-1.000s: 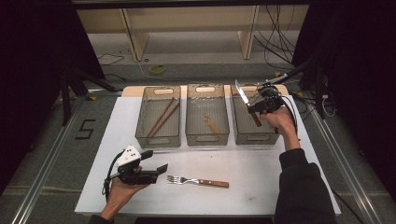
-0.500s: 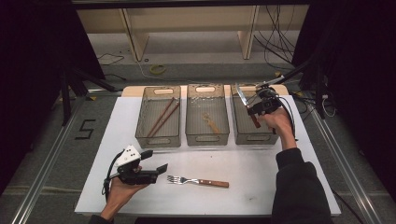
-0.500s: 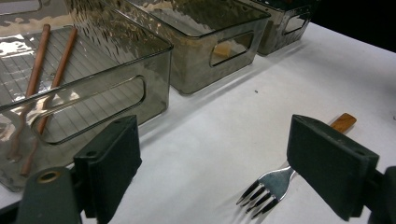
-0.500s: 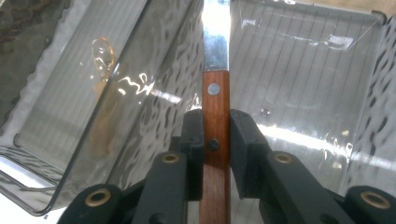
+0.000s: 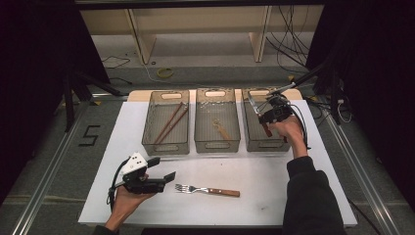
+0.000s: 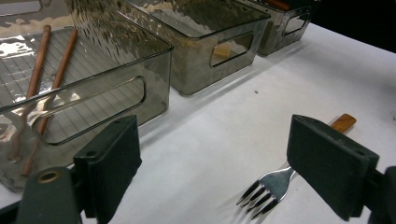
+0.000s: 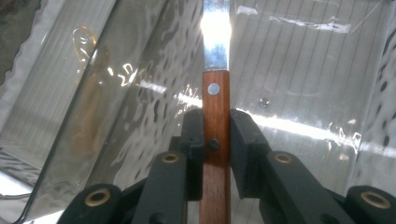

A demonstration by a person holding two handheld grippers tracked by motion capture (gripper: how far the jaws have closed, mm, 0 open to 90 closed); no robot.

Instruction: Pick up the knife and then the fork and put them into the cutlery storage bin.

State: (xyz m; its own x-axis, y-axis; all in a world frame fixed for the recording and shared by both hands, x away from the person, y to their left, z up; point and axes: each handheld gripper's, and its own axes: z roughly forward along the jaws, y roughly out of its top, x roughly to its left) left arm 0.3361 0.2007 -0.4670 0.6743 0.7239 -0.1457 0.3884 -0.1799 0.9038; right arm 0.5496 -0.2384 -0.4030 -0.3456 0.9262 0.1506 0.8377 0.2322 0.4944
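Note:
A knife with a wooden handle and steel blade is clamped between the pads of my right gripper, its blade pointing down into the right-hand smoky bin. From above, that gripper hovers over the same bin with the knife in it. A fork with a wooden handle lies on the white table near the front. My left gripper rests open just left of the fork. In the left gripper view the fork's tines sit between the wide-apart jaws, untouched.
Three smoky plastic bins stand in a row at the back of the table. The left bin holds two wooden chopsticks; the middle bin holds a small wooden utensil. Cables trail past the table's right edge.
My right gripper has lowered the knife slightly, from above the right bin's rim down into it. The left gripper and the fork have stayed where they were.

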